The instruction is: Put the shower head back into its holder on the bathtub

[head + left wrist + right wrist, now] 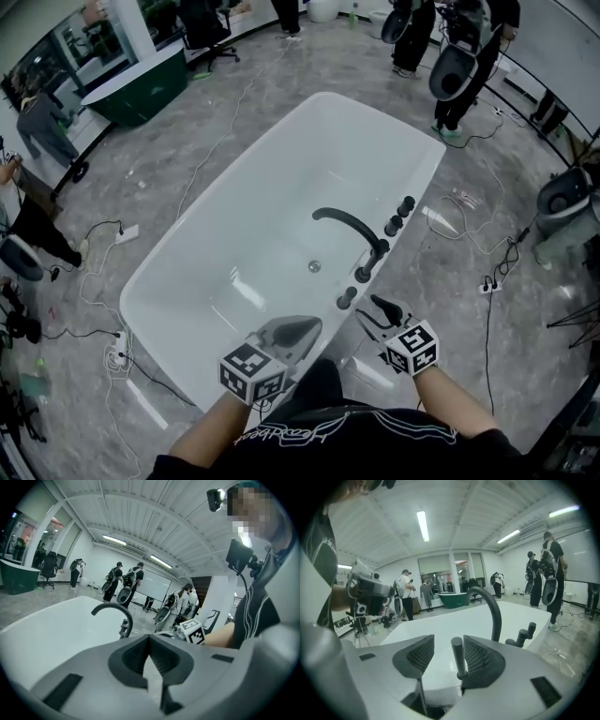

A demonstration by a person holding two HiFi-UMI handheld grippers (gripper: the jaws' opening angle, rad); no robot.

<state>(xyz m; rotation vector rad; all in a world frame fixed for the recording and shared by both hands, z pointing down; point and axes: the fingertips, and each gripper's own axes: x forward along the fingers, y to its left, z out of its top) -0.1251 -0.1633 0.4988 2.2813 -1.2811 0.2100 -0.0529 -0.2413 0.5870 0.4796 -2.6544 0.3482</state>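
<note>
A white bathtub (187,281) fills the middle of the head view, with a dark curved spout (349,225) and dark knobs (400,214) along its right rim. The shower head (347,298), a short dark rod, stands upright on that rim nearest me. My right gripper (366,307) is open just right of it. In the right gripper view the rod (458,658) shows between the jaws (445,656), close to the right pad (478,657), with no pad pressing it. My left gripper (305,328) is shut and empty over the tub's near end, pads (140,656) together.
Cables (487,281) and power strips (127,233) lie on the grey floor on both sides of the tub. A dark green tub (141,89) stands at the back left. Several people with equipment (459,56) stand beyond the far end.
</note>
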